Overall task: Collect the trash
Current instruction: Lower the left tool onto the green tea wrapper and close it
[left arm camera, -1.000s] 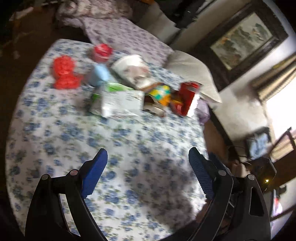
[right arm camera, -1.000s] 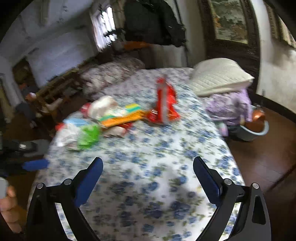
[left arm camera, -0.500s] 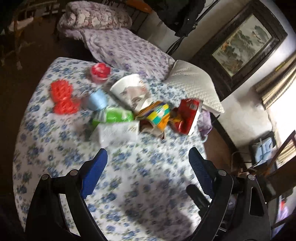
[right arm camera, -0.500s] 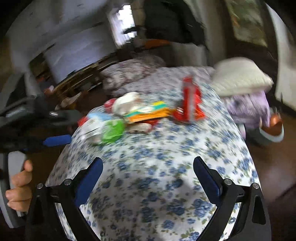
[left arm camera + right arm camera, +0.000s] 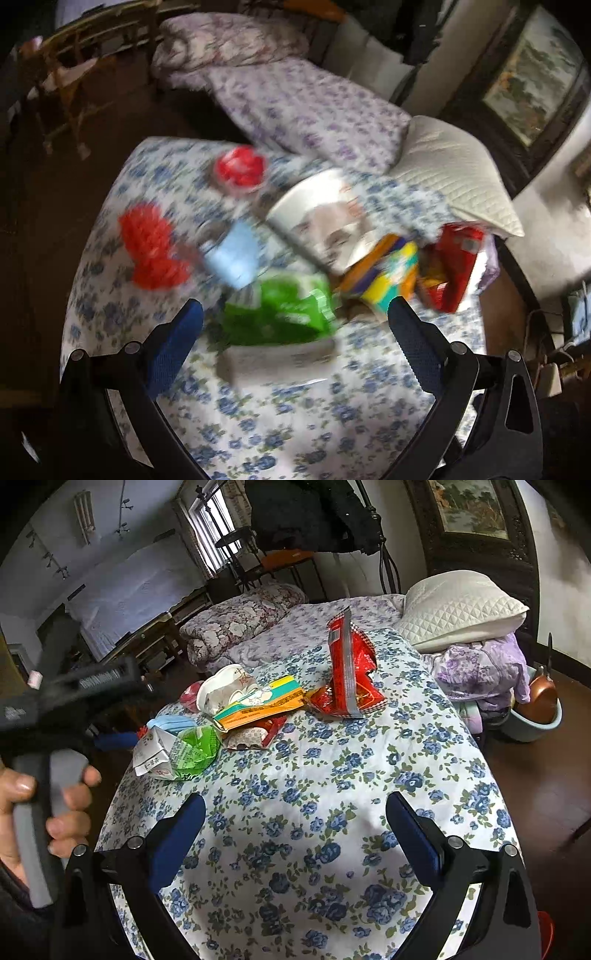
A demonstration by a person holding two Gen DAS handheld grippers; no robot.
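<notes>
A heap of trash lies on the round table with a blue-flowered cloth point(image 5: 332, 812): a green and white carton point(image 5: 280, 314) point(image 5: 177, 751), a white paper cup point(image 5: 317, 214) point(image 5: 225, 688), an orange-yellow box point(image 5: 384, 273) point(image 5: 262, 705), a red snack bag point(image 5: 454, 266) point(image 5: 351, 672), a light blue item point(image 5: 236, 254) and red pieces point(image 5: 151, 251). My left gripper point(image 5: 295, 354) is open, just short of the green carton. My right gripper point(image 5: 295, 834) is open and empty over bare cloth, well short of the heap.
A bed with a purple-flowered cover point(image 5: 295, 624) and a white pillow point(image 5: 461, 609) stands behind the table. A basin with a copper pan point(image 5: 535, 709) sits on the floor at the right. A wooden chair point(image 5: 74, 81) stands at the far left.
My left gripper has moved forward toward the heap; the green carton is now between its fingertips' line. My right gripper has held roughly its place.
</notes>
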